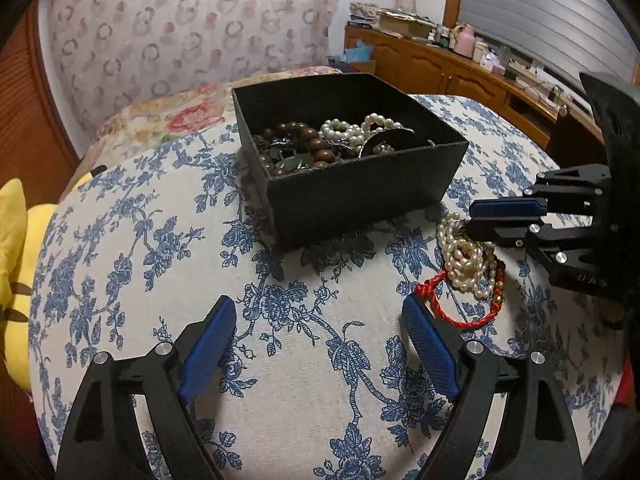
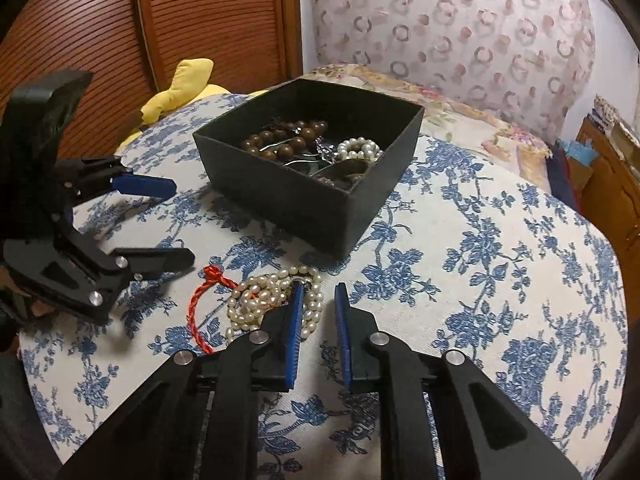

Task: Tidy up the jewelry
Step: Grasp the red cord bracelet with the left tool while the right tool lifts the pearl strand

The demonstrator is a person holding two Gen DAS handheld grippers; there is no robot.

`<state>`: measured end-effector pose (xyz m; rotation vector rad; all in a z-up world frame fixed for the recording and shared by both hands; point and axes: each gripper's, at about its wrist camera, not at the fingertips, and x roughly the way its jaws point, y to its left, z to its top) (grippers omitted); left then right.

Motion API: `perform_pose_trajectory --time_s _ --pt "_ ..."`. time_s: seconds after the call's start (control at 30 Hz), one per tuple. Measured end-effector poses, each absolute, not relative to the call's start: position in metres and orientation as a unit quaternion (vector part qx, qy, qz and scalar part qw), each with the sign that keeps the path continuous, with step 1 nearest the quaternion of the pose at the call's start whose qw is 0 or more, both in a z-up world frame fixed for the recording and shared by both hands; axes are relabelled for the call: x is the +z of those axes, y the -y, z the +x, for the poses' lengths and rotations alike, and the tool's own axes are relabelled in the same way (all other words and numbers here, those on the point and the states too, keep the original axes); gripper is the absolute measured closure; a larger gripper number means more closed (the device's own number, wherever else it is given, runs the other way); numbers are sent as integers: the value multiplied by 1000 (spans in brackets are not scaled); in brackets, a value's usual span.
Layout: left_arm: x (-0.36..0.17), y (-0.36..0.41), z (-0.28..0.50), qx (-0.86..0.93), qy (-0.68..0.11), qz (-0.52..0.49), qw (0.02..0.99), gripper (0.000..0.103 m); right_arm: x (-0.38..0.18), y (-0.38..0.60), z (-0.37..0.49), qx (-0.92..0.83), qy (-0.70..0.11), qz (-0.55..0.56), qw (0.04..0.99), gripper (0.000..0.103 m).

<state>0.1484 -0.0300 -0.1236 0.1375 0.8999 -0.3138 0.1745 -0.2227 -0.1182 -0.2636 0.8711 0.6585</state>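
1. Black box [image 2: 316, 184] on the floral-cloth worktop [image 2: 500, 280], already holding wooden beads [image 2: 280, 140] and pearl bracelets [image 2: 358, 148].
2. Pearl strand [image 2: 256, 304], tangled with a red cord bracelet [image 2: 200, 312], lies just beside the box.
3. Right gripper [image 2: 318, 292]: fingers narrowly parted, empty, at the strand's edge; closing here risks pinching few beads, or dragging the cord along.
4. Left gripper [image 1: 316, 312]: fingers wide apart, empty.

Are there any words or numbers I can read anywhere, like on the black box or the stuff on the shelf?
None can be read.
Black box: plain sides, no writing in either view.
Books and papers on the wooden cabinet: any print is too small and blurred.
Tablecloth: only blue flowers, no letters.
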Motion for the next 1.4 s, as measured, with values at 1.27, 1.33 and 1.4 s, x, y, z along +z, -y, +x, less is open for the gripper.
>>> perform_pose_trajectory --time_s 1.27,1.33,1.4 --pt "-118 75 147 -214 -435 67 872 70 -18 293 142 263 -279 -77 920 98" --pt "-118 76 149 -209 -434 70 874 83 -18 294 143 261 -278 -76 921 98" --pt "-119 77 149 -207 -434 75 874 93 -16 296 143 259 -275 -76 923 98"
